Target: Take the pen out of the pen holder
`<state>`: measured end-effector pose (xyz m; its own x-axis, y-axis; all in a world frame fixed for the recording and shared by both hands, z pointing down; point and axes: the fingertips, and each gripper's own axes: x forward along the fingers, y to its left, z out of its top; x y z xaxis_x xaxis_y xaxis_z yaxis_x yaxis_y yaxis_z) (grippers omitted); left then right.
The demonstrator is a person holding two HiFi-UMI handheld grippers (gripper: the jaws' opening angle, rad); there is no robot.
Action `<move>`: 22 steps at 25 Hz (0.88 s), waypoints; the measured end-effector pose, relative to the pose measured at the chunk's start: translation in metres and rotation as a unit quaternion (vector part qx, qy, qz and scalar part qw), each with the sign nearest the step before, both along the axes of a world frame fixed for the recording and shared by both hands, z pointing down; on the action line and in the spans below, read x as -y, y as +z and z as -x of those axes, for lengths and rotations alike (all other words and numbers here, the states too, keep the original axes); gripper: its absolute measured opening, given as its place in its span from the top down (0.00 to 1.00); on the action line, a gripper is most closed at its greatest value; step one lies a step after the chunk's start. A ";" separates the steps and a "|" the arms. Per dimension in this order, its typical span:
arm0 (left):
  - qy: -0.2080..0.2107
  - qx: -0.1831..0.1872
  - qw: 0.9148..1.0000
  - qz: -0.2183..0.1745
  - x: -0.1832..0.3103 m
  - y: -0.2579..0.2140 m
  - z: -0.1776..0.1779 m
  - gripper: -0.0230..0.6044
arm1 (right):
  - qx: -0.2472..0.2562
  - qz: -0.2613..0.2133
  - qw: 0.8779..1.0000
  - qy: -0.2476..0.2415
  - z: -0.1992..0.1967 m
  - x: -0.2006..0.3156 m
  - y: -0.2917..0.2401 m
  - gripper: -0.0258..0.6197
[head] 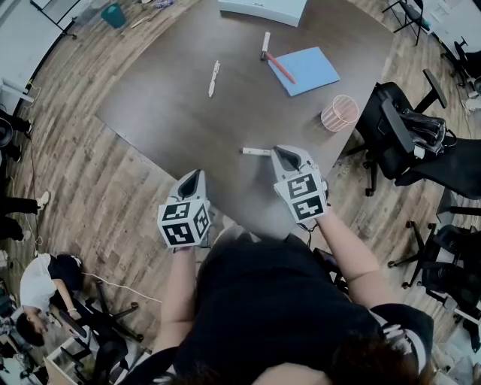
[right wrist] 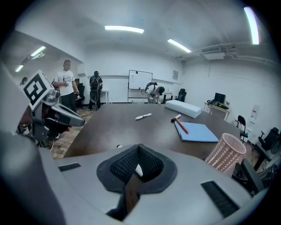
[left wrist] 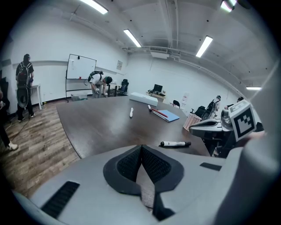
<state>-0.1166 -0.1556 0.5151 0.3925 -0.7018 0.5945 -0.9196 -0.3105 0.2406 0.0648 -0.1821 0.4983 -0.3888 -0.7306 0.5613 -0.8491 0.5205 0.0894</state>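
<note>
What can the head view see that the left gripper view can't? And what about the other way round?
Only the head view: the teal bin on the floor and the patterned cube on the left gripper. Only the left gripper view: the whiteboard, the ceiling lights and a standing person. Both: the dark table, the white pen, the blue notebook, the pink pen holder, and the marker lying by the right gripper.
</note>
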 end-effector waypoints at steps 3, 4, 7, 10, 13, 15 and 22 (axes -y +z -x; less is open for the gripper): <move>0.001 -0.001 1.000 -0.001 0.000 -0.001 -0.002 0.92 | 0.016 0.007 1.000 0.016 -0.006 -0.002 -0.005 0.93; 0.002 -0.001 1.000 -0.001 0.000 -0.002 -0.003 0.92 | 0.019 0.009 1.000 0.021 -0.008 -0.002 -0.005 0.93; 0.002 -0.002 1.000 -0.003 0.001 -0.004 -0.004 0.92 | 0.029 0.016 0.999 0.038 -0.015 -0.003 -0.002 0.93; 0.000 -0.001 1.000 -0.005 0.002 -0.006 -0.005 0.92 | 0.041 0.024 0.997 0.053 -0.022 -0.005 0.001 0.93; 0.000 -0.001 1.000 -0.005 0.003 -0.007 -0.005 0.92 | 0.049 0.029 0.996 0.064 -0.029 -0.006 0.003 0.93; 0.000 -0.001 1.000 -0.005 0.003 -0.007 -0.004 0.92 | 0.053 0.031 0.996 0.070 -0.032 -0.006 0.003 0.93; 0.001 -0.001 1.000 -0.004 0.004 -0.007 -0.004 0.92 | 0.062 0.036 0.994 0.077 -0.035 -0.005 0.004 0.93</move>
